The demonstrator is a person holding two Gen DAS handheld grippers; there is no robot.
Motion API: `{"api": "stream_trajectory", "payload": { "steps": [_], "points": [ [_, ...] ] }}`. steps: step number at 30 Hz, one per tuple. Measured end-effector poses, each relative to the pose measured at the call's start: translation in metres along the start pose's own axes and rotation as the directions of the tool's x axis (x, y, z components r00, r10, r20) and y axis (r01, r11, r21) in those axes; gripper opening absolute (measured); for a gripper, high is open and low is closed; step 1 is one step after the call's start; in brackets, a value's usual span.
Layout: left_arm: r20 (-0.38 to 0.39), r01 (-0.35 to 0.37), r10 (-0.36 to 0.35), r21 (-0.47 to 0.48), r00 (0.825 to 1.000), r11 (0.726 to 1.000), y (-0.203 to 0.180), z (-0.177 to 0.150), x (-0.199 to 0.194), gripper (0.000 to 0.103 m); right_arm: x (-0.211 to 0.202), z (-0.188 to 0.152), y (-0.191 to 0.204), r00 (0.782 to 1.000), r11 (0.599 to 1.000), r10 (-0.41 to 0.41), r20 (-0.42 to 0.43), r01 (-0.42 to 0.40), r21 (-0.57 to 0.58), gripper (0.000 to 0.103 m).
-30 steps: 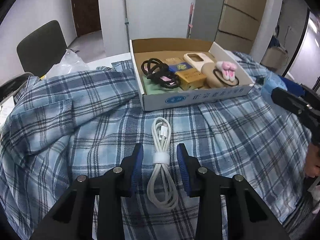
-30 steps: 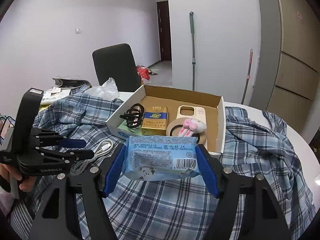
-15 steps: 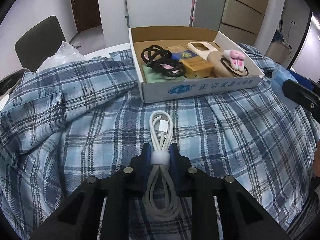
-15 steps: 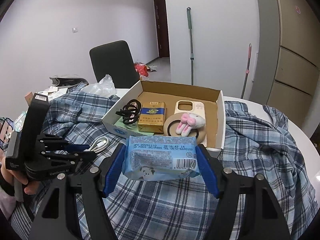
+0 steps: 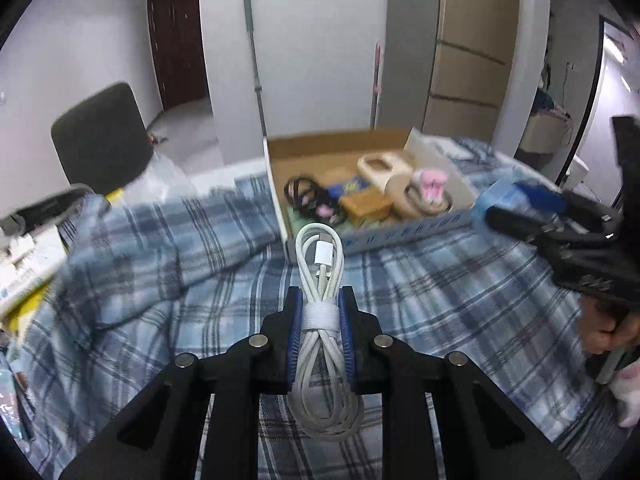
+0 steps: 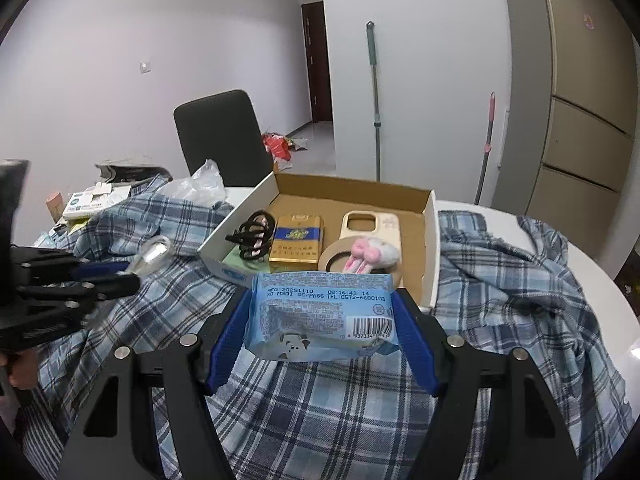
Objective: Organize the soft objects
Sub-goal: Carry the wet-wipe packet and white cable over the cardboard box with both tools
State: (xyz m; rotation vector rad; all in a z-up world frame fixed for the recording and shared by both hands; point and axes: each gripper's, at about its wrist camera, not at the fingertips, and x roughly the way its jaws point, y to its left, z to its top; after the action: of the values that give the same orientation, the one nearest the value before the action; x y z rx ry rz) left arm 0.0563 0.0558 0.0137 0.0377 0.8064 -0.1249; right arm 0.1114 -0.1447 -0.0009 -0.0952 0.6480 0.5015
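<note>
Lifted off the plaid cloth (image 5: 460,280) since before, the white cable (image 5: 320,316) hangs clamped in the left gripper (image 5: 320,312), ahead of which the cardboard box (image 6: 430,240) holds a phone case (image 6: 370,226), gold packet (image 6: 296,244) and black hair ties (image 6: 252,236), while the right gripper (image 6: 320,316) clasps the wipes pack (image 6: 320,316).

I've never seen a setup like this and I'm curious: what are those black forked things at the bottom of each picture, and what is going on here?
They are hand-held grippers, one in each of a person's hands, each with a camera looking along its jaws. In the left view, the left gripper is shut on a coiled white cable. In the right view, the right gripper is shut on a blue tissue pack. Ahead, a cardboard box with small items sits on a plaid shirt.
</note>
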Motion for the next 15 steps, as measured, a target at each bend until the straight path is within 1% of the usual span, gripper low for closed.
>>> {"api": "stream_trajectory", "payload": {
  "steps": [4,8,12,15],
  "points": [
    [0.066,-0.001,0.001,0.005,0.998,1.0,-0.011,0.017,-0.028,0.02,-0.012,0.01,-0.001,0.999,1.0,-0.015,0.035,0.015,0.013,0.069],
    [0.12,0.015,-0.013,-0.016,0.993,1.0,-0.019,0.04,-0.043,0.02,-0.032,0.026,-0.002,0.995,0.999,-0.047,0.093,0.047,0.001,0.069],
    [0.169,0.016,-0.011,-0.024,0.986,1.0,-0.028,0.065,-0.05,0.02,-0.049,0.052,-0.007,0.987,0.996,-0.084,0.14,0.082,0.016,0.069],
    [0.21,0.025,-0.018,-0.031,0.977,0.999,-0.034,0.086,-0.055,0.02,-0.063,0.075,-0.009,0.973,0.992,-0.123,0.193,0.123,0.012,0.069]
  ]
}}
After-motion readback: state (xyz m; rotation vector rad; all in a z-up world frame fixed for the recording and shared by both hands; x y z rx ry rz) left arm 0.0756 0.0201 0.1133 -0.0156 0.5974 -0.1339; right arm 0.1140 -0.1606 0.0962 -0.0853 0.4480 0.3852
